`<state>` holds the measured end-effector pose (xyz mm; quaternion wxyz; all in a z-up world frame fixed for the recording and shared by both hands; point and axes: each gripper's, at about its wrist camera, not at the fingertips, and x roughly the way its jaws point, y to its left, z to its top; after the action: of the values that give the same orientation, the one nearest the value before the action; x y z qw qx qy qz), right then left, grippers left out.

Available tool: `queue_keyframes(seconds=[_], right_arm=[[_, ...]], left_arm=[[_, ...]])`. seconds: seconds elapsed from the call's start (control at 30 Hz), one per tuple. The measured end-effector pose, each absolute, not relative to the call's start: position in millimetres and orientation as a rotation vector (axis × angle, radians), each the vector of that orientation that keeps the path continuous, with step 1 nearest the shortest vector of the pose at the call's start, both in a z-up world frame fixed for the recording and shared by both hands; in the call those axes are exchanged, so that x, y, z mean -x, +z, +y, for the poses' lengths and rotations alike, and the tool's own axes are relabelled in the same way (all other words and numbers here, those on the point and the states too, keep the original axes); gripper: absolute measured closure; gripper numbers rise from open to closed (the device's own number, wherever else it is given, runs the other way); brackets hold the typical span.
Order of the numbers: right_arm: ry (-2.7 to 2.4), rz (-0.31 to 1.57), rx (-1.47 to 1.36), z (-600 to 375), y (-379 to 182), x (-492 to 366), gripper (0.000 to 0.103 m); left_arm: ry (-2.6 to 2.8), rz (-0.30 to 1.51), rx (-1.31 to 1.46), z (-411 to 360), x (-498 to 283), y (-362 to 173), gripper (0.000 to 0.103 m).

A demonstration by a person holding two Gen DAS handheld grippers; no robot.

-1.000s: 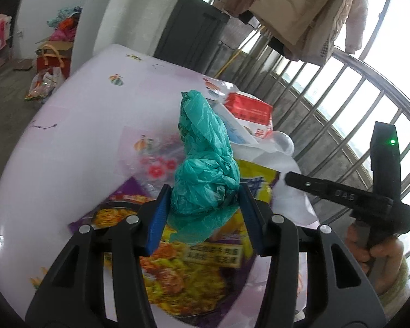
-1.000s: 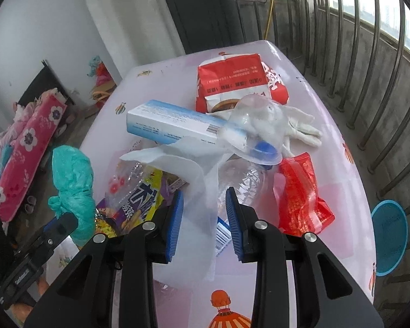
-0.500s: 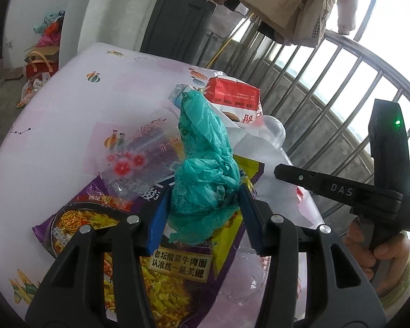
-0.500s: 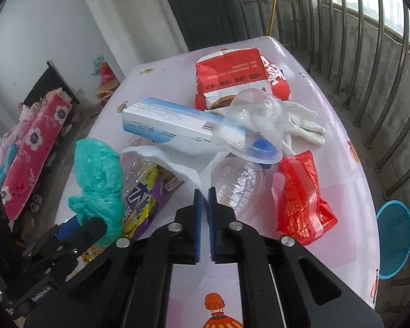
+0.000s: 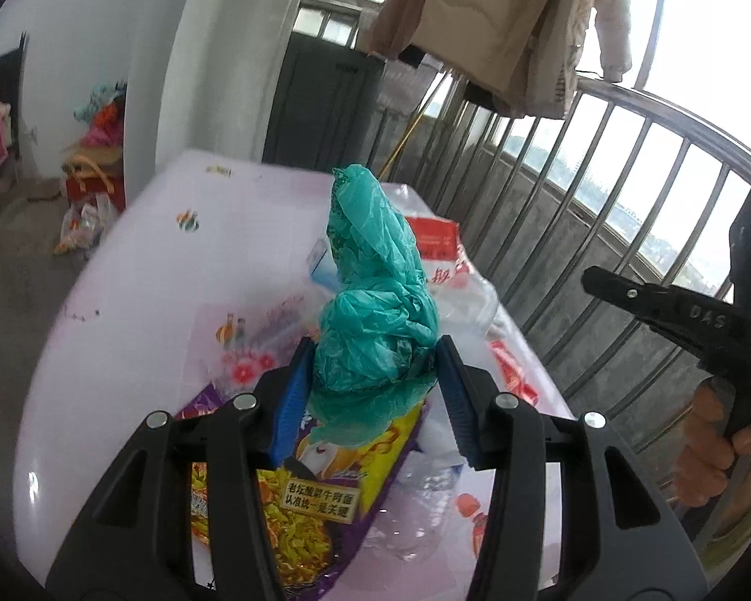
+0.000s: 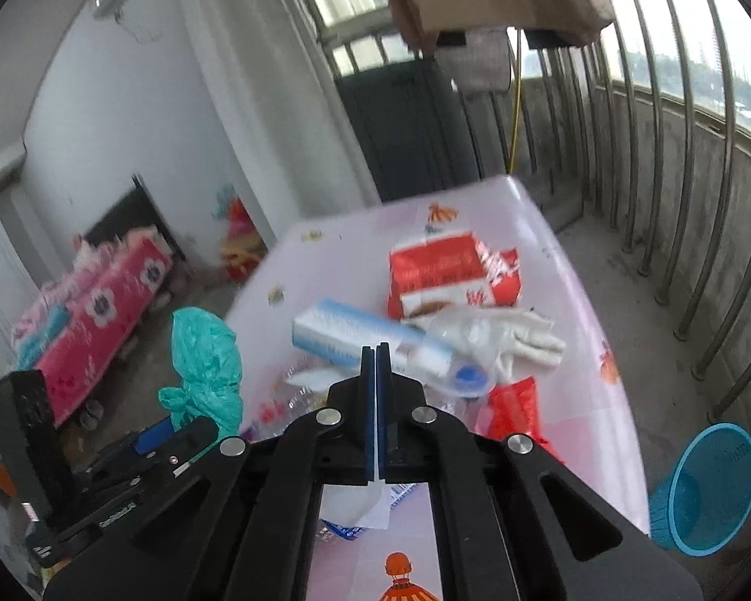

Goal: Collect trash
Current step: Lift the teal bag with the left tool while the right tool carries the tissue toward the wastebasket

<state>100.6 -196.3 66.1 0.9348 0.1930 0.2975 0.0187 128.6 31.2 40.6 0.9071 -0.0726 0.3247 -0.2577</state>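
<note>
My left gripper [image 5: 373,390] is shut on a crumpled teal plastic bag [image 5: 375,300] and holds it above the table; the bag also shows in the right wrist view [image 6: 205,365]. My right gripper [image 6: 376,370] is shut on a white tissue [image 6: 355,506], which hangs below the jaws. On the pink table [image 6: 591,310] lie a red snack bag [image 6: 445,275], a blue-white box [image 6: 355,330], a white glove [image 6: 525,340], a clear bottle with a blue cap [image 6: 463,375] and a red wrapper [image 6: 515,410]. A noodle packet [image 5: 315,496] lies under the left gripper.
A blue mesh basket [image 6: 711,491] stands on the floor right of the table. Metal railing [image 6: 701,200] runs along the right. Coats [image 5: 500,25] hang above the far end. A pink floral bed [image 6: 100,300] is at the left.
My right gripper closed on the white tissue and lifted it off the table. Both grippers rose, so the views tilt up. The left gripper kept the teal bag.
</note>
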Motion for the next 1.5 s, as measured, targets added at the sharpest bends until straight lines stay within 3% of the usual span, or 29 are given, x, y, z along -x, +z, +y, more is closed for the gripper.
queue_keyframes(seconds=[0.17,0.23,0.3,0.37,0.57,0.63,0.7,1.2,1.5], right_arm=[[0.086,0.677,-0.349,-191.1,51.5,-106.5,0.1],[0.114,0.734,-0.304,-180.2,37.1,-118.9,0.092],[0.126,0.767,-0.279,-172.7,24.8,-128.4,0.068],[0.129,0.788,-0.246,-166.3,14.4,-137.4,0.065],[0.141,0.827,-0.19,-158.1,-4.3,-162.5,0.066],[0.155,0.836,-0.17,-155.4,-8.0,-169.0,0.079],[0.167,0.844,-0.144,-151.2,-10.8,-173.4,0.1],[0.123,0.54,-0.31,-206.5,72.1,-108.4,0.103],[-0.152,0.394,-0.432,-305.1,90.0,0.0,0.103]], left_arm=[[-0.546,0.709,0.142,19.7,-123.6,38.1,0.057],[-0.542,0.744,0.138,15.3,-124.4,29.6,0.057],[-0.531,0.773,0.134,12.6,-127.8,20.4,0.057],[-0.518,0.798,0.134,11.1,-133.1,13.1,0.057],[-0.507,0.816,0.143,15.1,-144.2,2.7,0.057],[-0.507,0.819,0.146,16.5,-146.3,0.4,0.057],[-0.506,0.822,0.151,17.8,-148.9,-2.1,0.057],[-0.535,0.711,0.148,10.3,-129.6,45.0,0.057],[-0.806,0.743,0.127,-79.9,-105.7,63.9,0.057]])
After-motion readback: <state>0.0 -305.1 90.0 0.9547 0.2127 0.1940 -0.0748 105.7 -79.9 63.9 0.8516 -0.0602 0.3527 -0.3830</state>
